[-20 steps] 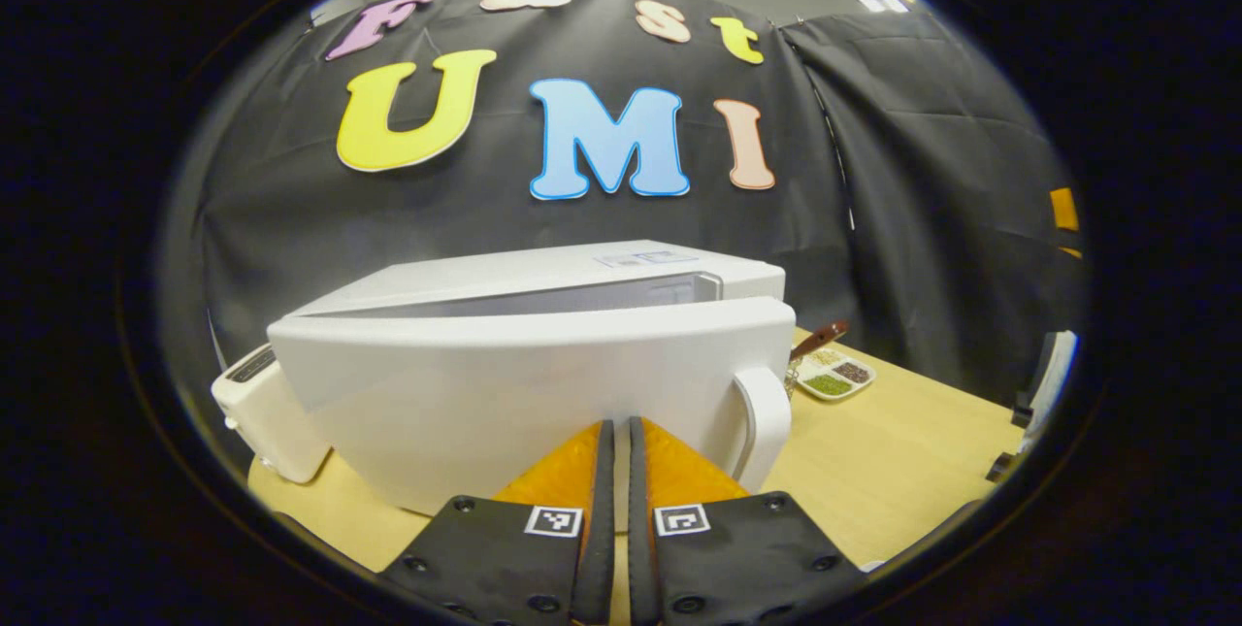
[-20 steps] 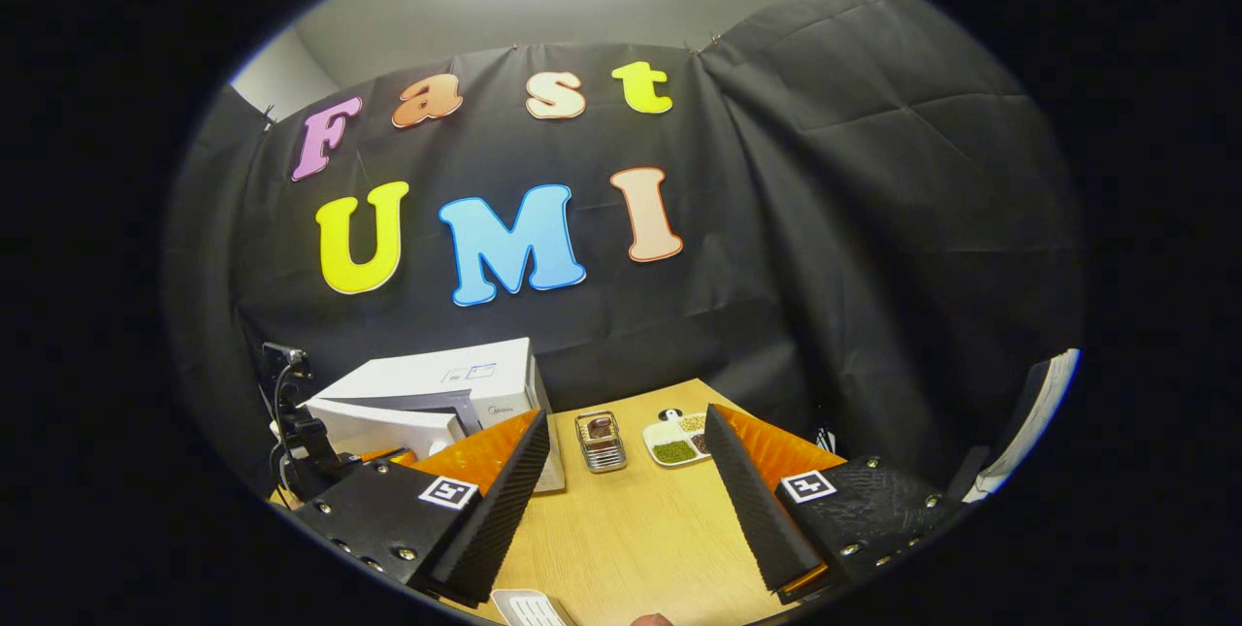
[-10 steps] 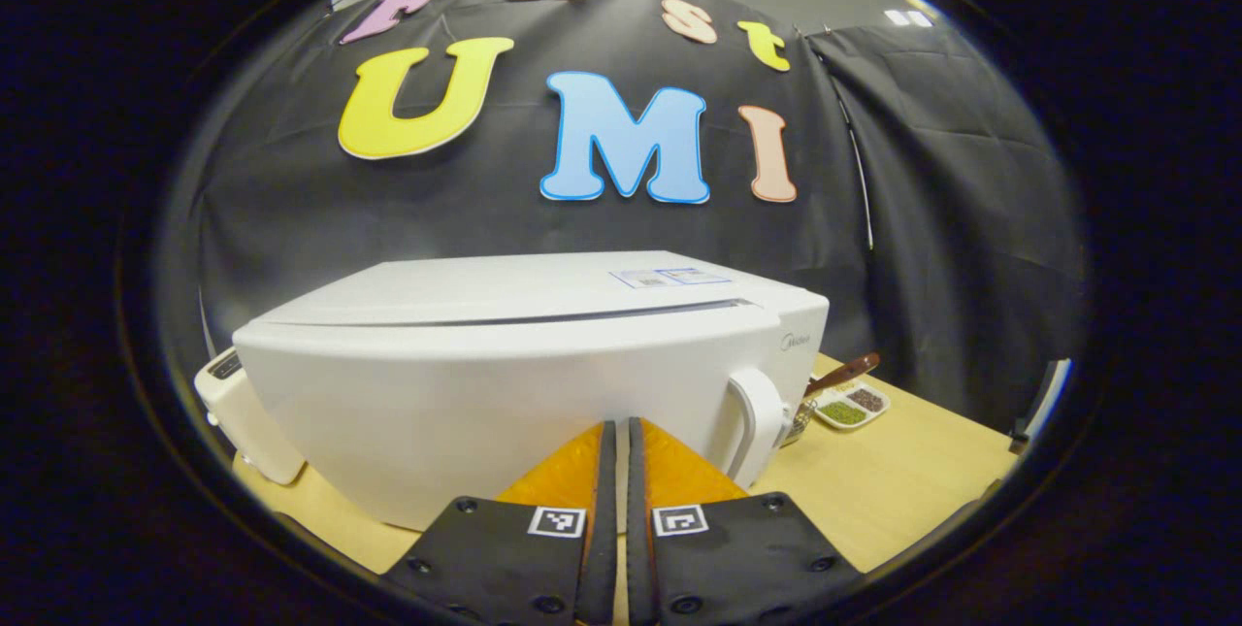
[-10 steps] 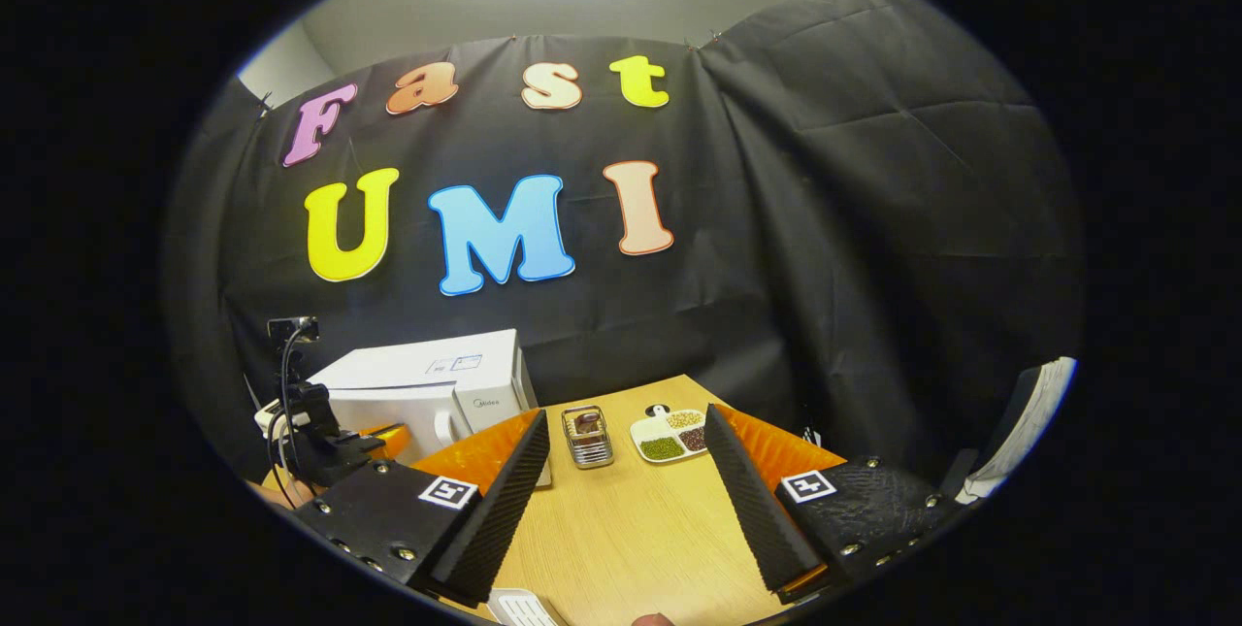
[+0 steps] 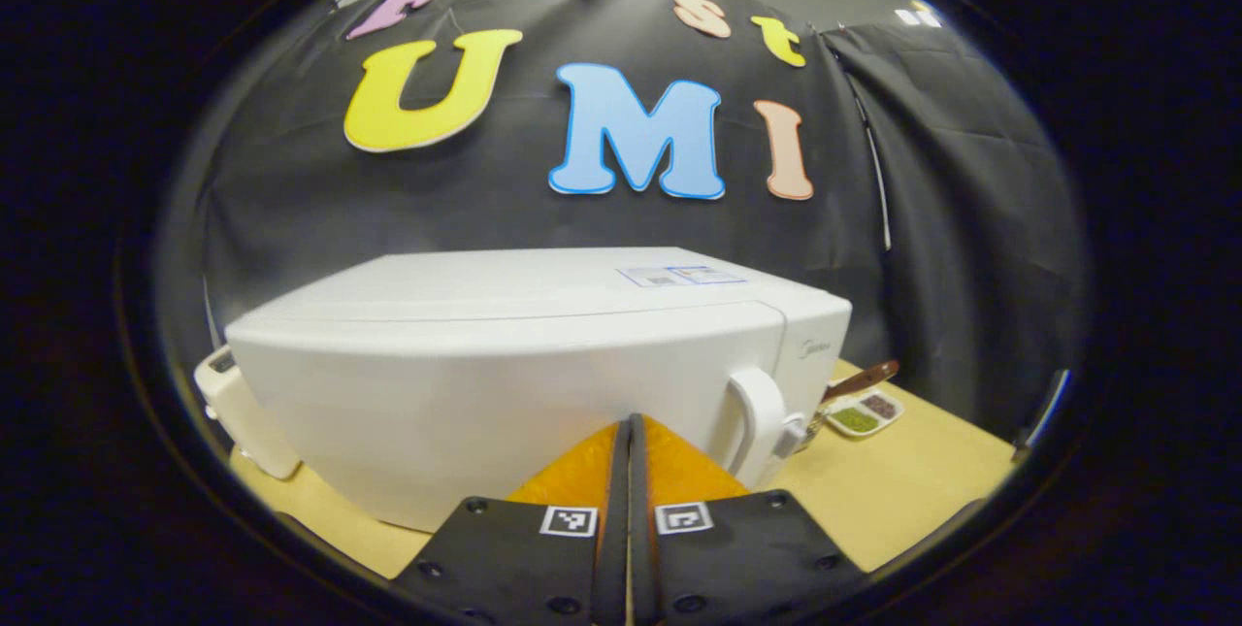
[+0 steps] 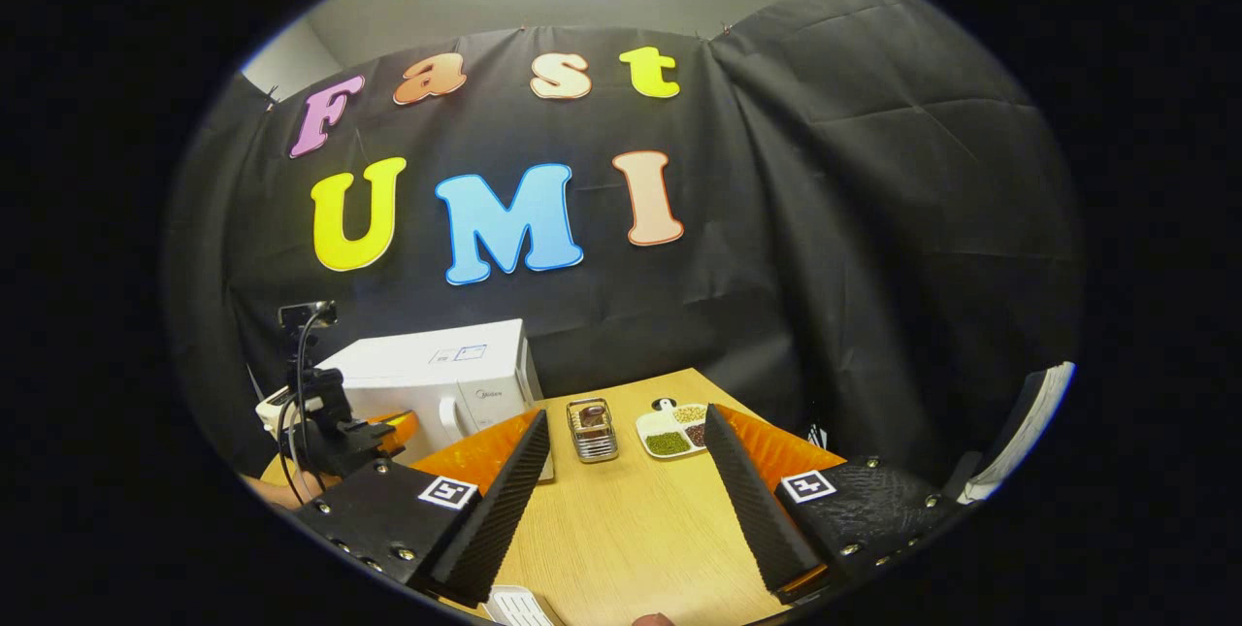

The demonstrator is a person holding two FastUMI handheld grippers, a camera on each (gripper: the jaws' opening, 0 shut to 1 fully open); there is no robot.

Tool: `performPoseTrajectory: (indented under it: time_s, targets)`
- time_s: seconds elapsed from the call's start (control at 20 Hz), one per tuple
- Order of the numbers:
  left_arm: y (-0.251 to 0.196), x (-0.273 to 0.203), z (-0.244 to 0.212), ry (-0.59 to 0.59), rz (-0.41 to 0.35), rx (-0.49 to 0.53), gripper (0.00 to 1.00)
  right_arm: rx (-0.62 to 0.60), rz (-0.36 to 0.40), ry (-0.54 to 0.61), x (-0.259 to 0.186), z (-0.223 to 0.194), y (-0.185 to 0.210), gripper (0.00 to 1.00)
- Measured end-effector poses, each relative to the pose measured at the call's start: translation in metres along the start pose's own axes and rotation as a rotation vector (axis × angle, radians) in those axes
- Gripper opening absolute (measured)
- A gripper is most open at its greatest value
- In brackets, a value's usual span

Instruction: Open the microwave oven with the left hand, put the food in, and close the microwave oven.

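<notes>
Against microwave door point(image 5: 505, 393), left tool point(image 5: 629, 432) closed

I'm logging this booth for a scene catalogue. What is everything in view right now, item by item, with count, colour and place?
Boxy white microwave oven: one, white, on the table's left part, door looks closed, handle at its right edge.
White toaster-like appliance: one, white, left of the microwave.
Small metal wire basket: one, silvery, something dark inside, right of the microwave.
White divided dish of grains: one, white, with green, tan and dark fills, right of the basket.
Light wooden table: one, pale wood, under everything.
Small white ribbed object: one, white, at the table's near edge; cannot tell what it is.
Left tool: one, shut, against the microwave door.
Right tool: one, open, above the table.
</notes>
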State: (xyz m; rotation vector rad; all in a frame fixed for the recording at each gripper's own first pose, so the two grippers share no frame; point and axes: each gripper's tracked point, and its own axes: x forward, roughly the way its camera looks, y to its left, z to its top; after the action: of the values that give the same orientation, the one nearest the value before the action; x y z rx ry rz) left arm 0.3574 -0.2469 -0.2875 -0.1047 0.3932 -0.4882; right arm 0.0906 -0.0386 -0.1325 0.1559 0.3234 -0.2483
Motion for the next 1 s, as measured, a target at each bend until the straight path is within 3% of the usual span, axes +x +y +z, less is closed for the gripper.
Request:
performPoseTrajectory:
  time_s: [0.3, 0.65, 1.0]
  targets:
    - [0.002, -0.034, 0.042, -0.064, 0.079, 0.094, 0.08, -0.017, 0.08, -0.011, -0.013, 0.005, 0.006, 0.98]
    - [-0.007, -0.148, 0.094, -0.183, 0.171, 0.098, 0.1, -0.029, 0.226, -0.037, -0.026, 0.021, 0.001, 0.98]
    - [-0.014, -0.271, 0.106, -0.245, 0.321, 0.079, 0.1, -0.043, 0.375, -0.059, -0.052, 0.022, 0.008, 0.98]
